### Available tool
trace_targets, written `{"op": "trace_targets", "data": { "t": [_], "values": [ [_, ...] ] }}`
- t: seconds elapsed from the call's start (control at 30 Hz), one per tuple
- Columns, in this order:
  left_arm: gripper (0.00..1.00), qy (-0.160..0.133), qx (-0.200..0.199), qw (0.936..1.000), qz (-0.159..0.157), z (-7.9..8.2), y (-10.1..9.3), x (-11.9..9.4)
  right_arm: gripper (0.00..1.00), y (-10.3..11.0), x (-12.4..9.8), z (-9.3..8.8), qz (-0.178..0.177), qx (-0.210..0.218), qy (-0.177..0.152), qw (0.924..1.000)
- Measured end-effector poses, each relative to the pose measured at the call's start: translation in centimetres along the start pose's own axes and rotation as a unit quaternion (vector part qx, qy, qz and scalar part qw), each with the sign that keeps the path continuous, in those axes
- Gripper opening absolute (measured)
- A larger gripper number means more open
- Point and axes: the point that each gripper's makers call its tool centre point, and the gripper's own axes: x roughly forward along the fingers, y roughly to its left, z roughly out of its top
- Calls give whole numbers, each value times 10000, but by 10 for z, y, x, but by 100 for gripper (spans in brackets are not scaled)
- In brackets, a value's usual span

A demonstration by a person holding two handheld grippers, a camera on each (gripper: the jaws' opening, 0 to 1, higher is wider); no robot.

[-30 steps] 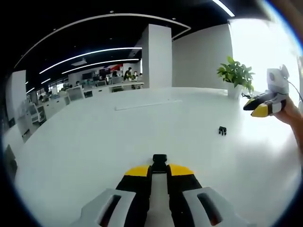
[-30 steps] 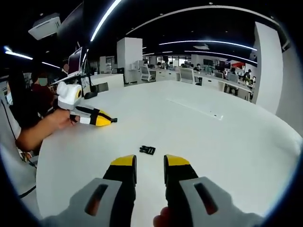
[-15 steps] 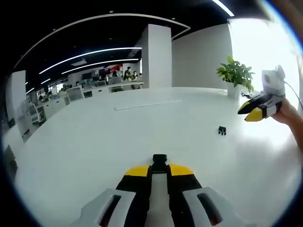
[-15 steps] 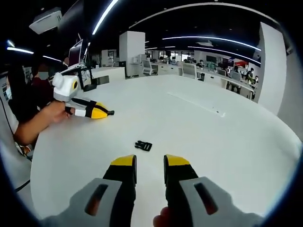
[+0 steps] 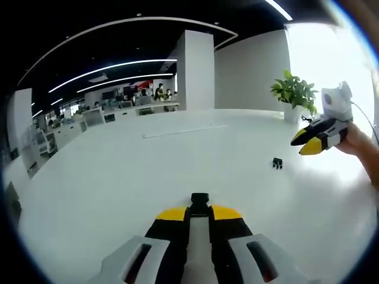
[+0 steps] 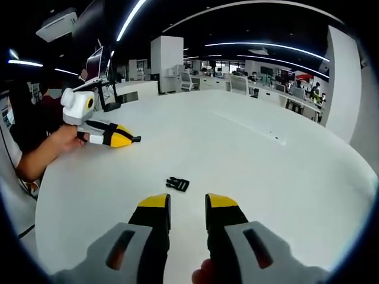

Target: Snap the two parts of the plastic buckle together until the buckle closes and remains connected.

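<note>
My left gripper (image 5: 199, 210) is shut on a small black buckle part (image 5: 199, 200) that sticks out past its yellow tips. The other black buckle part (image 5: 277, 163) lies on the white table (image 5: 118, 177), ahead and to the right. In the right gripper view this loose part (image 6: 177, 184) lies just ahead of my right gripper (image 6: 188, 204), which stands open above the table with nothing between its jaws. The right gripper (image 5: 301, 142) hangs in the air beyond the loose part, held by a hand. The left gripper (image 6: 129, 140) shows at the left with its black part at the tip.
A potted plant (image 5: 294, 94) stands at the table's far edge near a white wall. A person's arm (image 6: 41, 155) reaches in from the left, with a monitor (image 6: 95, 70) behind it. Office desks and a white pillar (image 5: 195, 70) lie beyond the table.
The right gripper has moved closer to the loose buckle part on the table. My left gripper has stayed still, holding its part.
</note>
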Motion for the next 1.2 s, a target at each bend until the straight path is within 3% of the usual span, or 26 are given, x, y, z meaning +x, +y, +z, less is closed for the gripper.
{"op": "trace_targets", "data": {
  "t": [1.2],
  "values": [
    [12,7,30,10000,7,0,-1,1,25,-1,31,-7,26,-173,331,9993]
  ]
}}
